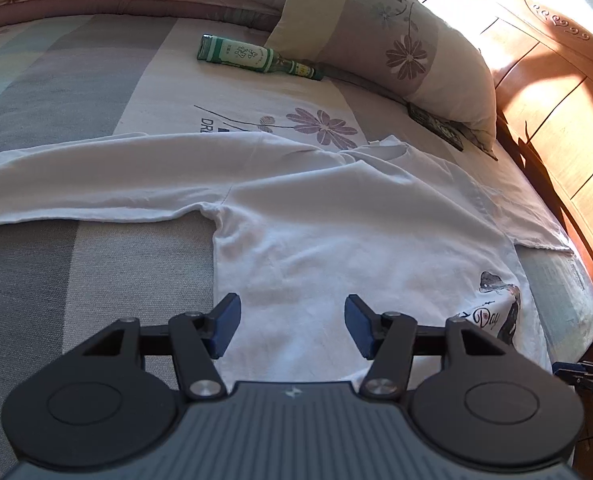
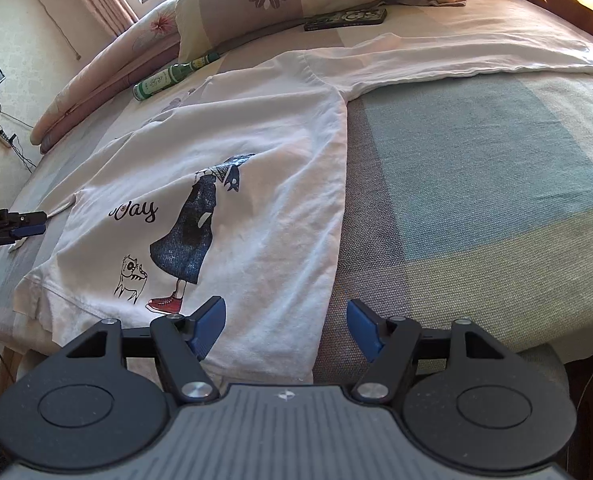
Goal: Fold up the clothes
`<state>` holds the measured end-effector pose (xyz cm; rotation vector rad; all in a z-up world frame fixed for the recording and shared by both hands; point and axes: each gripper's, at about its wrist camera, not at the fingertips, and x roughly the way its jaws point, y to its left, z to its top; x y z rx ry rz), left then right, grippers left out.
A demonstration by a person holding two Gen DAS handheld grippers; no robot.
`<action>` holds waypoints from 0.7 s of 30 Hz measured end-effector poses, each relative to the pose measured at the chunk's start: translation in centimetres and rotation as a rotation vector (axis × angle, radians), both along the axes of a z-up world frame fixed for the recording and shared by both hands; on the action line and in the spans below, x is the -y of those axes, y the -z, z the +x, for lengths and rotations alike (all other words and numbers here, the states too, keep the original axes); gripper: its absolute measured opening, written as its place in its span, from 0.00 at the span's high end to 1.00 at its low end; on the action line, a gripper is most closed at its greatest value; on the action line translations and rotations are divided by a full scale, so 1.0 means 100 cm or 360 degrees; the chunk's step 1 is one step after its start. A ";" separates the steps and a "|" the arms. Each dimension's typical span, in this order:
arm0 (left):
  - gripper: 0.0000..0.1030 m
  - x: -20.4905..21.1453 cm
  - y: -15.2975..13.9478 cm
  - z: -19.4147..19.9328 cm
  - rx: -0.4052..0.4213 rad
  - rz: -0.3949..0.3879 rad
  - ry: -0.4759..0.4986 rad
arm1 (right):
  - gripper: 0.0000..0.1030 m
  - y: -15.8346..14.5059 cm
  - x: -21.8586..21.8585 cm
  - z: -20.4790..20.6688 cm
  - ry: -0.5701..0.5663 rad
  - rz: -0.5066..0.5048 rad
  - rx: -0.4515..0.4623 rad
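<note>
A white long-sleeved shirt (image 1: pixel 336 232) lies spread flat on the bed, print side up, with one sleeve (image 1: pixel 96 184) stretched out to the left. My left gripper (image 1: pixel 292 322) hovers open just above the shirt's lower body near its side edge, with only flat cloth below the jaws. In the right wrist view the shirt (image 2: pixel 256 200) shows a printed figure and a cat. My right gripper (image 2: pixel 285 320) stands open over the shirt's hem corner, one blue pad above cloth, the other above bare sheet. The left gripper (image 2: pixel 28 226) reaches in at the far side edge of the shirt.
A green bottle (image 1: pixel 256 56) lies on the sheet beside a flowered pillow (image 1: pixel 396 40). A dark flat box (image 1: pixel 436 126) sits below the pillow. A wooden headboard (image 1: pixel 556 120) bounds the bed on the right. A folded quilt (image 2: pixel 108 64) lies along the far side.
</note>
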<state>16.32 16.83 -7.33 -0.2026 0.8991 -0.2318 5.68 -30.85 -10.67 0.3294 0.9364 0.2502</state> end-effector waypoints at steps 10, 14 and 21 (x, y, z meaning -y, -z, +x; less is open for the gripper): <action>0.35 -0.013 -0.015 -0.049 -0.0096 0.0187 -0.0073 | 0.29 -0.025 -0.137 0.007 -0.0825 -0.0323 0.0298; 0.30 -0.010 -0.020 -0.071 -0.0060 0.0186 -0.0042 | 0.29 -0.023 -0.200 -0.005 -0.1200 -0.0481 0.0434; 0.25 -0.001 -0.014 -0.101 -0.0017 0.0181 0.0062 | 0.29 -0.013 -0.233 -0.018 -0.1501 -0.0390 0.0409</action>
